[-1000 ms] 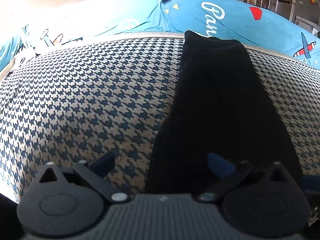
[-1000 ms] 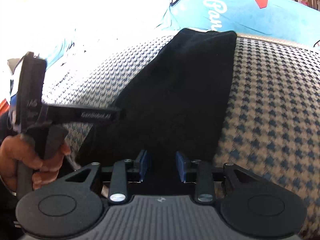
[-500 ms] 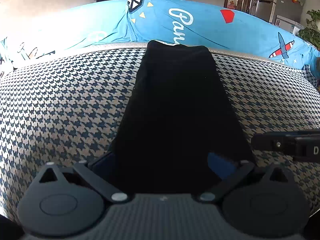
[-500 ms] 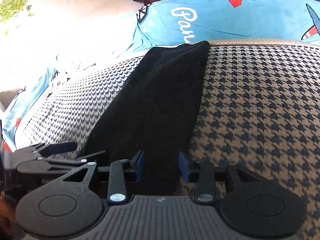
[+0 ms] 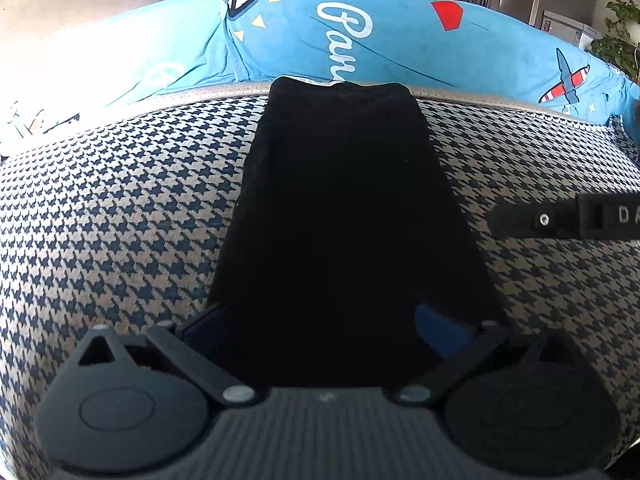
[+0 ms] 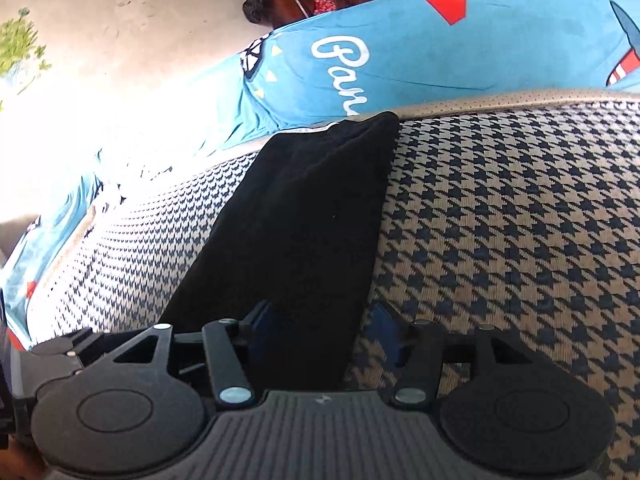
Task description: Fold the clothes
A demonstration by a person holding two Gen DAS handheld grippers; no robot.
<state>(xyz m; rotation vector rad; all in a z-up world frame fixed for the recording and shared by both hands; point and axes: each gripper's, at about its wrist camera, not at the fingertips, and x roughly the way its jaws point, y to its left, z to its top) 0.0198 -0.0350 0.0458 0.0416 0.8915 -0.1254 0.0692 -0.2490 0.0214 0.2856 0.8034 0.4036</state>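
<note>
Black garment [image 5: 344, 216] lies as a long narrow strip on the houndstooth cover [image 5: 120, 216], far end at the edge by the blue sheet [image 5: 400, 40]. My right gripper [image 6: 320, 334] is opening, near right edge between the pads, unpressed; I judge this a release. My left gripper [image 5: 320, 328] stands wide, straddling the near end, probably for the next fold.

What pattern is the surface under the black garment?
Navy-and-tan houndstooth cover, clearest in the right wrist view.
</note>
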